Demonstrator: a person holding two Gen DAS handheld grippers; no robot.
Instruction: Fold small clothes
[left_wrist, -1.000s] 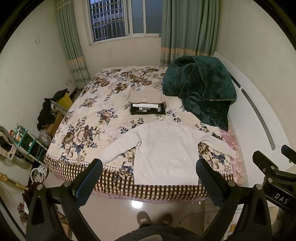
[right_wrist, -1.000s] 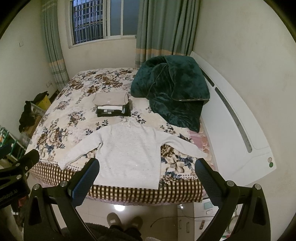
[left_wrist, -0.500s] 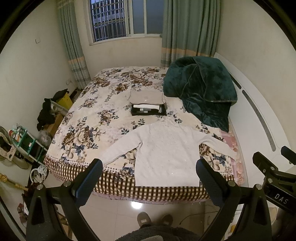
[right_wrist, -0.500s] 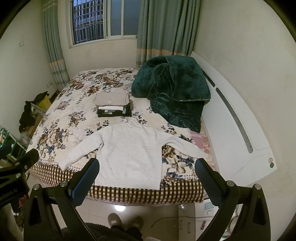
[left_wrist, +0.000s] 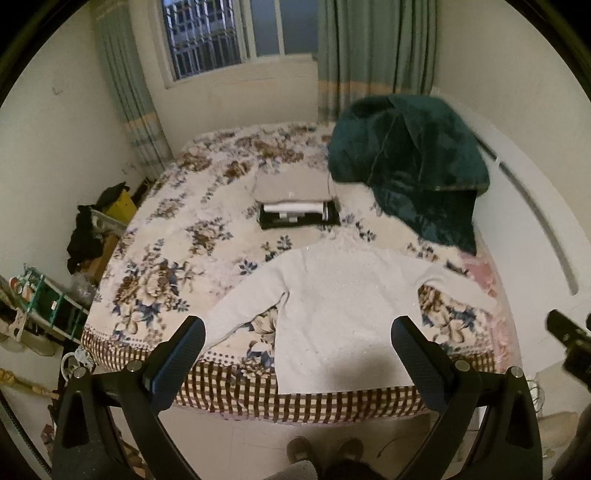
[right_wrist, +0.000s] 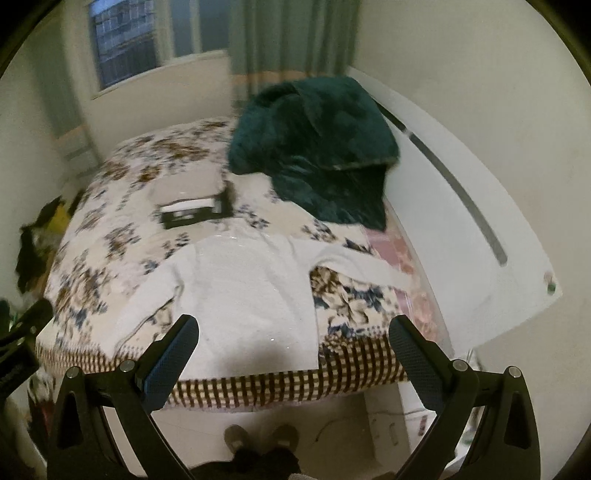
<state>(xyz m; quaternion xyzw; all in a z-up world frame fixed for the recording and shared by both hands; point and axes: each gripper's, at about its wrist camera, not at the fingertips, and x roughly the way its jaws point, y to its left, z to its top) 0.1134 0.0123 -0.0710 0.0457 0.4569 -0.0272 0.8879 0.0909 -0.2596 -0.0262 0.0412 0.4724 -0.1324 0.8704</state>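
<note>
A white long-sleeved sweater (left_wrist: 340, 306) lies flat, sleeves spread, at the near edge of the floral bed (left_wrist: 177, 258); it also shows in the right wrist view (right_wrist: 243, 295). My left gripper (left_wrist: 297, 354) is open and empty, held above the sweater's hem and the bed edge. My right gripper (right_wrist: 293, 350) is open and empty, above the hem and the bed's near right part. A stack of folded clothes (left_wrist: 295, 206) lies further back on the bed, seen too in the right wrist view (right_wrist: 192, 210).
A dark green blanket (left_wrist: 406, 166) is heaped at the bed's far right, by the white headboard (right_wrist: 461, 221). Clutter and a shelf (left_wrist: 48, 302) stand on the floor to the left. The person's feet (left_wrist: 325, 448) are at the bed's foot.
Both grippers have moved forward and down toward the bed, so the sweater looks larger. The right view has swung left and is blurred. Both grippers stay open.
</note>
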